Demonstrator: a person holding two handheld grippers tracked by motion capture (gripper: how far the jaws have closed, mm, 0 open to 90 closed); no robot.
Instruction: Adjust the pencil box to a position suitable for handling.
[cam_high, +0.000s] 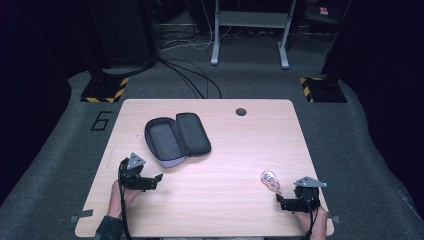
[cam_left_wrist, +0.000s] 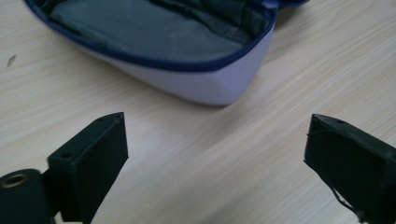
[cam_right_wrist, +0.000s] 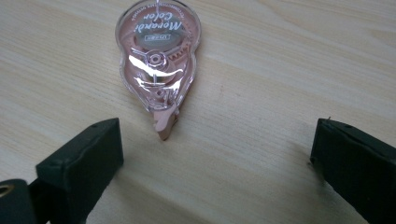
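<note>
The right gripper (cam_right_wrist: 212, 154) stood wide open just short of a pink correction-tape dispenser (cam_right_wrist: 158, 60), which lay flat on the wooden surface (cam_high: 220, 165) near its right front edge, untouched by either jaw. The left gripper (cam_left_wrist: 215, 154) was open too, empty, facing the near end of an unzipped pencil case (cam_left_wrist: 187, 51) lying open toward the surface's left.
</note>
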